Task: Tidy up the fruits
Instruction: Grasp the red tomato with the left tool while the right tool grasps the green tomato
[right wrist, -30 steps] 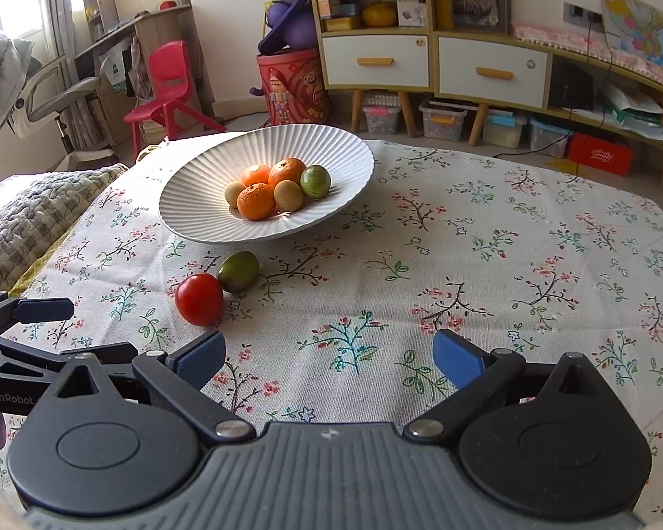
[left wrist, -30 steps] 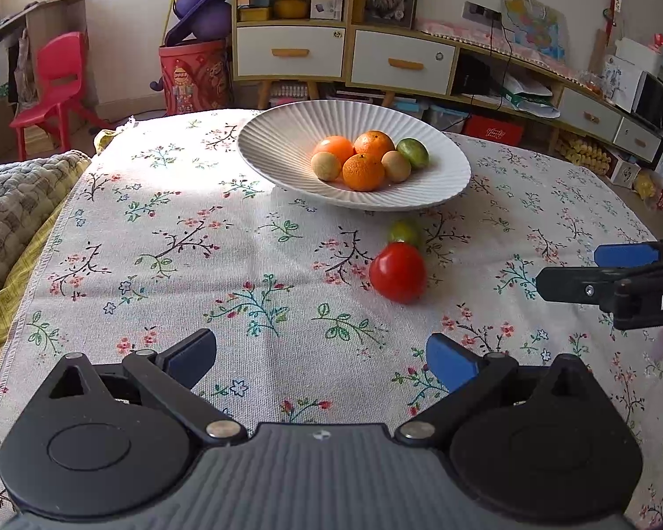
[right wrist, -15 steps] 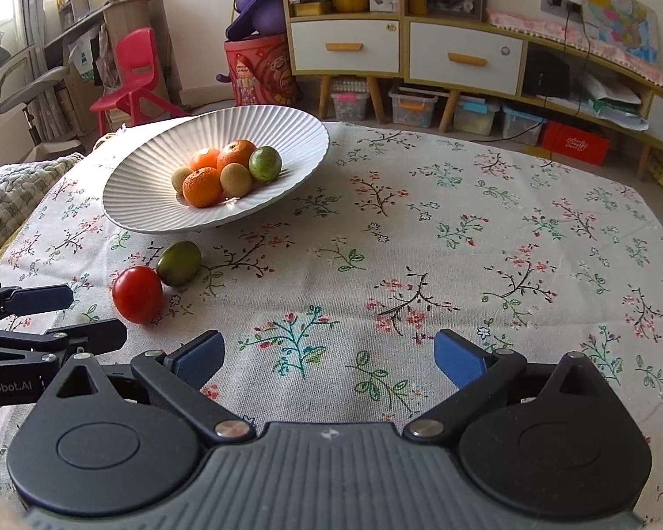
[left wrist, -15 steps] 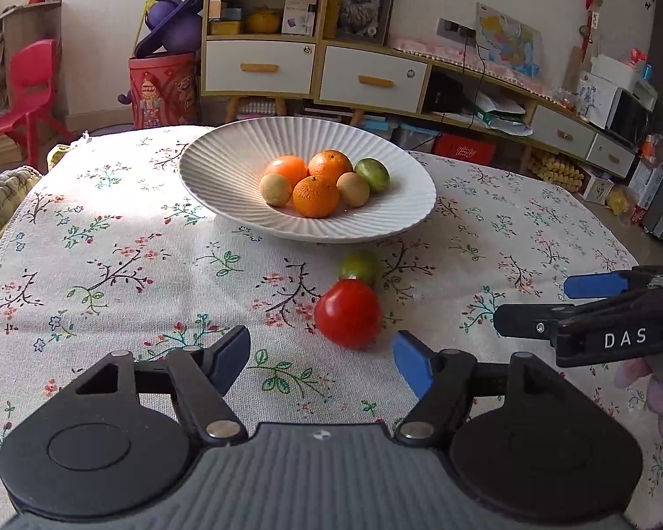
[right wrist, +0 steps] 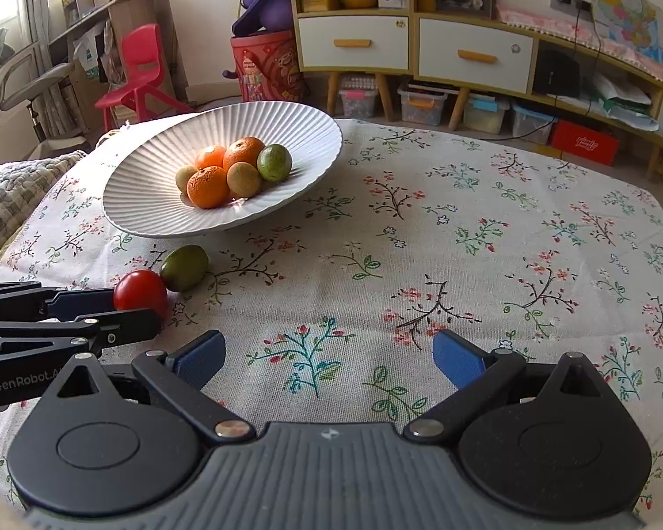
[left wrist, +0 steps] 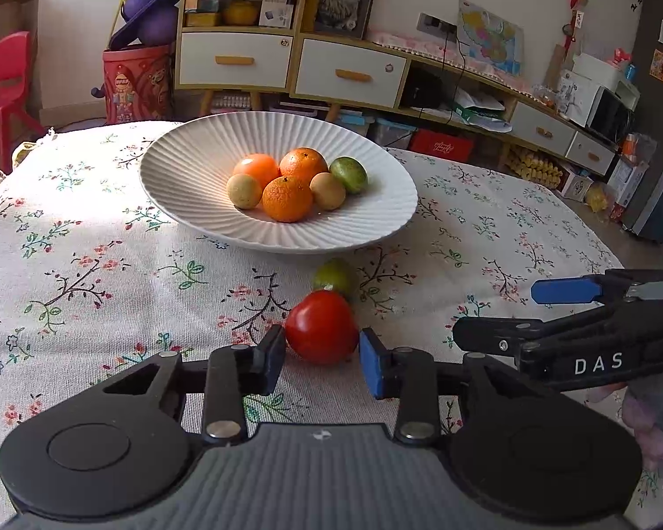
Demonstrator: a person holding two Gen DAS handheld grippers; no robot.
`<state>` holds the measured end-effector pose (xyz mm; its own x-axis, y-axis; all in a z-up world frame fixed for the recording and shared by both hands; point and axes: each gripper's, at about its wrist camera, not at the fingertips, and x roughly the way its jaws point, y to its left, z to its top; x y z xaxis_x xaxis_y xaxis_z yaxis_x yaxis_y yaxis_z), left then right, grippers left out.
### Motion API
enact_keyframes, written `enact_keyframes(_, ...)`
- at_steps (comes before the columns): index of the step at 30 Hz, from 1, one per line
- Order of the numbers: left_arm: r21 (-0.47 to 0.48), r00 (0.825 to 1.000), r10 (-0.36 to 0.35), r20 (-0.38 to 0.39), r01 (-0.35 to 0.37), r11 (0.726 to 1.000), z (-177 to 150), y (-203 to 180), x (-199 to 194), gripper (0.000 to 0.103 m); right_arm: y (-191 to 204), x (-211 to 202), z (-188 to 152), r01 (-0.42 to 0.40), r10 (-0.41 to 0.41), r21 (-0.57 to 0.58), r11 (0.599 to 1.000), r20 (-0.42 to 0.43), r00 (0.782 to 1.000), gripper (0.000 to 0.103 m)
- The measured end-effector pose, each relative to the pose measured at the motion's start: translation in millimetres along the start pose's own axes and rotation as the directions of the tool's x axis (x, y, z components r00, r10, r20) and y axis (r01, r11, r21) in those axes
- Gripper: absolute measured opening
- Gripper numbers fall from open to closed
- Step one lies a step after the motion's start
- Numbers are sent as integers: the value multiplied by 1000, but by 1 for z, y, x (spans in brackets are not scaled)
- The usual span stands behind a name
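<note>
1. Tomato [left wrist: 321, 327]: red, on the table's flowered cloth [left wrist: 88, 274], just short of the bowl, lying between the pads of my left claw [left wrist: 321, 355].
2. Left claw: closing around the tomato; the pads sit right at its two sides, and I cannot tell whether they press on it yet.
3. Green fruit [left wrist: 335, 276]: on the cloth just behind the tomato, close to or touching it, at the bowl's near edge.
4. Bowl [left wrist: 190, 168]: white, ribbed, shallow; holds three oranges [left wrist: 287, 198], two small yellow fruits [left wrist: 243, 191] and one green one [left wrist: 349, 174], clustered in its middle.
5. Right claw [right wrist: 329, 355]: released, jaws wide apart, nothing between them; over bare cloth to the right of the tomato, well apart from the bowl.
</note>
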<state>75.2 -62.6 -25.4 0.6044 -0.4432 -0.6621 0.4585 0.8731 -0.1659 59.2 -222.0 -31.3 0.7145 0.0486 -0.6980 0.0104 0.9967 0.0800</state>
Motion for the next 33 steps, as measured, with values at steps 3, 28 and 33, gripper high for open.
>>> enact_keyframes(3, 2, 1000, 4, -6, -4, 1000, 1, 1, -3, 20, 3, 2, 1, -3, 3, -4, 1000, -3, 1000, 100)
enact_keyframes(28, -78, 993, 112, -32, -114, 990, 6, 50, -32, 19, 58, 27, 17, -126, 128, -106, 986, 10, 992, 69)
enact_keyframes(33, -83, 993, 110, -33, -113, 990, 6, 53, -32, 19, 65, 29, 19, -133, 136, -131, 982, 10, 991, 57)
